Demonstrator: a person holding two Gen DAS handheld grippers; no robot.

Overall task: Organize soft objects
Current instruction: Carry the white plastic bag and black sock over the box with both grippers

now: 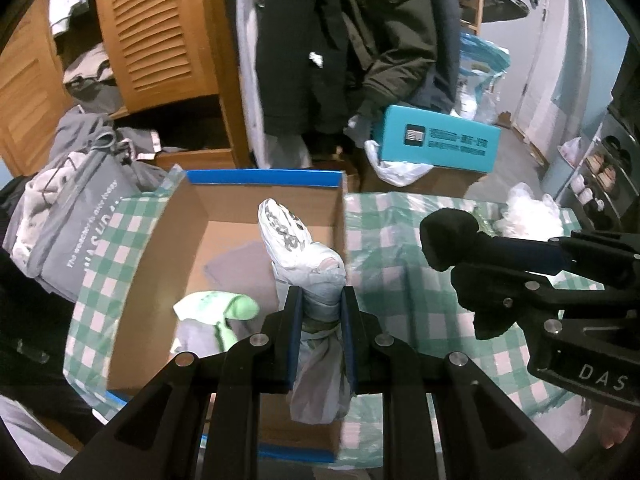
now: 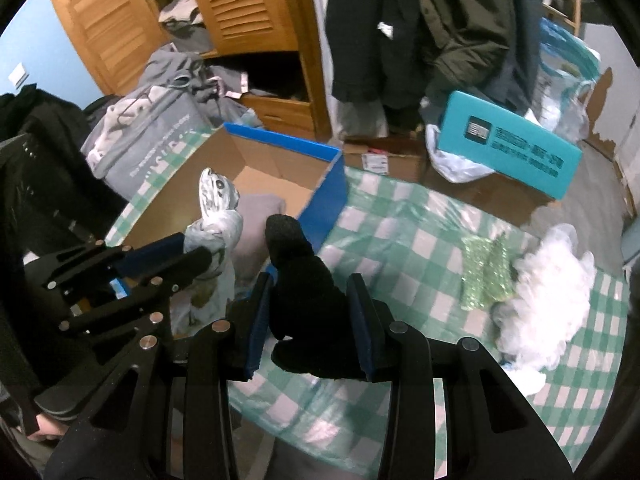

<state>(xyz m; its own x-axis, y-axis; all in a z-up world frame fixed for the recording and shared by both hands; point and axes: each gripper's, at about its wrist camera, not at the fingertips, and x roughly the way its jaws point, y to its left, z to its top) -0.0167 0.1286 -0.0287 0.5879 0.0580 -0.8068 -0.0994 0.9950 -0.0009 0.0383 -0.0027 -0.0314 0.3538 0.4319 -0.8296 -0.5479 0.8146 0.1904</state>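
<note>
The left hand-held gripper is closed narrowly on a white bundle, a knotted piece of pale cloth that stands up between its pads and hangs above the open box. The right hand-held gripper is clamped on a black sock, its jaws a little wider, and sits just beside the box's right wall, over the checked cloth covering the worktop. Inside the box lie a green-tipped sock and a grey piece. Well to the right of the box, a fluffy white thing and a green glittery strip wait on the cloth.

The step in hand looks like carrying both soft items to the box. Next, each likely needs lowering inside the walls before the jaws part; the black sock must first clear the right wall, or it may drop outside.
</note>
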